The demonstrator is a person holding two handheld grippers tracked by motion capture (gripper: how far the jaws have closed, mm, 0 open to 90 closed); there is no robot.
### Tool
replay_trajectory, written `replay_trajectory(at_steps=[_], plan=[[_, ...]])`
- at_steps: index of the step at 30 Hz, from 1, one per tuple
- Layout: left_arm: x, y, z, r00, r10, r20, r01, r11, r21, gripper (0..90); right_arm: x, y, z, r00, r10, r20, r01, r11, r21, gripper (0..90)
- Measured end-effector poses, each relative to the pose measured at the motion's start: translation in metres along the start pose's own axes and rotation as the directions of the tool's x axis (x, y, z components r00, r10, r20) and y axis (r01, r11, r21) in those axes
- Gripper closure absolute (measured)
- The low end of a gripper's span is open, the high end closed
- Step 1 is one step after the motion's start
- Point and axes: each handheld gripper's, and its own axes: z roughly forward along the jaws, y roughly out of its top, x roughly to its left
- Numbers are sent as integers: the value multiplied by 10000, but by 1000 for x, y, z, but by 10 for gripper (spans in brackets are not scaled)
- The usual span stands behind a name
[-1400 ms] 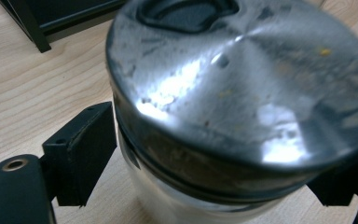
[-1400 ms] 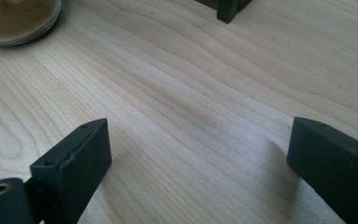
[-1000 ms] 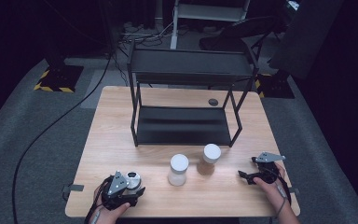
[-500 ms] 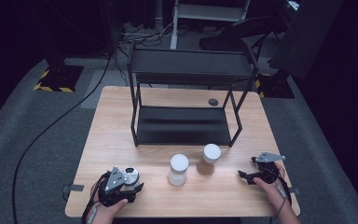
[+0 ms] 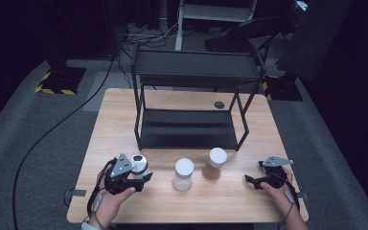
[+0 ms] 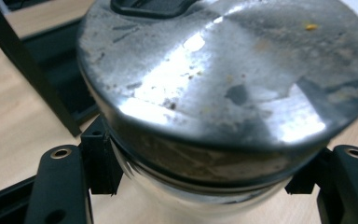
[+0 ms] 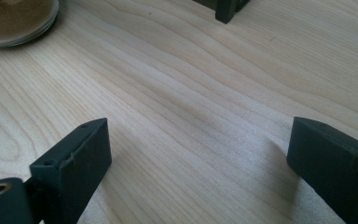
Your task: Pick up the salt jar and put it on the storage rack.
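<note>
Left gripper (image 5: 141, 176): clamped on a metal-lidded glass jar (image 5: 139, 165), raised over the light wooden table (image 5: 124, 108) | Right gripper (image 7: 198, 163): jaws wide apart, nothing held, low over the table.

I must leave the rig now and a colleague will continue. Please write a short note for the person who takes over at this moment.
Left gripper: fingers shut on the steel-lidded jar, at the near left of the table.
Right gripper: fingers open, nothing between them, low over the bare wood at the near right.
Two more jars stand in front of the black rack: the white-lidded jar in the middle and the brown-filled jar to its right.
Done: one jar is gripped.
Left: probably to place the jars on the rack; both its shelves hold no jar yet.
</note>
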Motion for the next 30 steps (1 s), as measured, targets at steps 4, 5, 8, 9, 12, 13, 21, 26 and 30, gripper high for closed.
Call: replay_trajectory(at_steps=[4,5,8,9,12,13,21,26,30], plan=[[6,15,5,9999,74,97,-74,9999,-74,297,0,0,0,10000,28,24,-28,10000,1,61],[7,18,6,9999,117,112,-116,9999,-75,297,0,0,0,10000,28,25,-28,10000,0,61],[11,27,11,9997,181,178,-179,9997,-144,297,0,0,0,10000,29,26,-29,10000,0,61],[12,29,12,9996,187,188,-183,9996,-218,297,0,0,0,10000,29,25,-29,10000,0,60],[14,36,17,9996,261,86,-258,9991,-331,297,1,0,0,10000,29,27,-29,10000,0,61],[16,38,19,9996,254,83,-251,9990,-365,297,1,0,0,10000,30,28,-30,10000,0,61],[23,53,33,9996,273,4,-272,9976,-638,297,2,0,0,9999,87,94,-87,10000,-4,61],[27,61,42,9997,247,-19,-247,9968,-757,297,3,0,1,9999,98,112,-98,10000,-7,61],[30,70,50,9992,391,11,-389,9968,-692,297,4,0,1,9998,135,148,-135,9999,-7,61]])
